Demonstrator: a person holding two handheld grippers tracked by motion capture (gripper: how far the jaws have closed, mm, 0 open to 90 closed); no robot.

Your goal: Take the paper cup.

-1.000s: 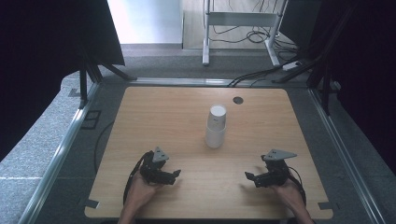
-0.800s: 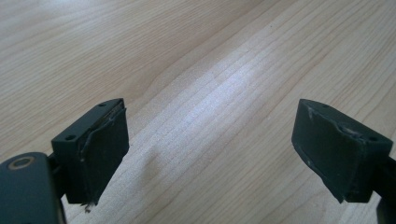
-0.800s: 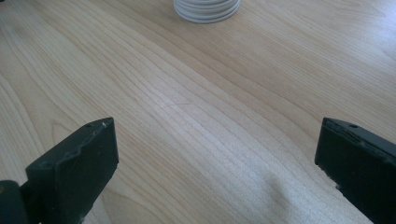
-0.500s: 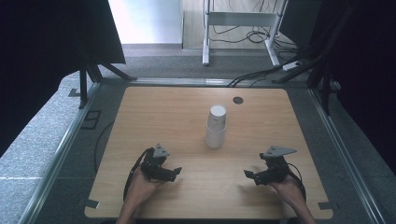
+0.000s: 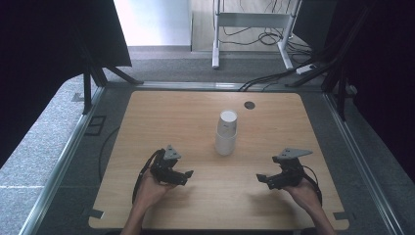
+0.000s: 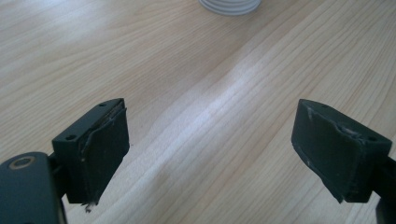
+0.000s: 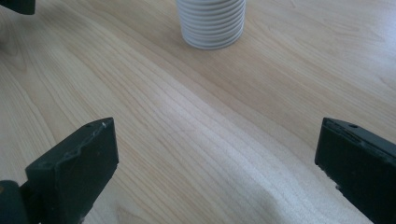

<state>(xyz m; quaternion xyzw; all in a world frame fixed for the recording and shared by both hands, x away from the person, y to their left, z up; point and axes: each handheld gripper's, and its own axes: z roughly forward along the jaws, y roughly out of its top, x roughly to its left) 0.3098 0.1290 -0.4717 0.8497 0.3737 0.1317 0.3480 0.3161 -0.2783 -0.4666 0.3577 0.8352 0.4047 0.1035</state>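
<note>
A stack of white paper cups (image 5: 226, 132) stands upside down near the middle of the wooden table (image 5: 161, 117). Its ribbed rims show at the top of the right gripper view (image 7: 212, 23), and just its lowest rims in the left gripper view (image 6: 229, 4). My left gripper (image 5: 188, 175) rests low at the front left, open, with bare wood between its pads (image 6: 100, 149). At the front right my right gripper (image 5: 259, 178) points inward toward the left one, open as well, its pads (image 7: 77, 163) wide apart over bare wood. Both stay well short of the cups.
A small dark round hole (image 5: 249, 105) sits near the table's far edge. Metal rails run along both sides of the table. Cables and a white frame's legs (image 5: 215, 44) lie on the floor beyond. Black curtains hang left and right.
</note>
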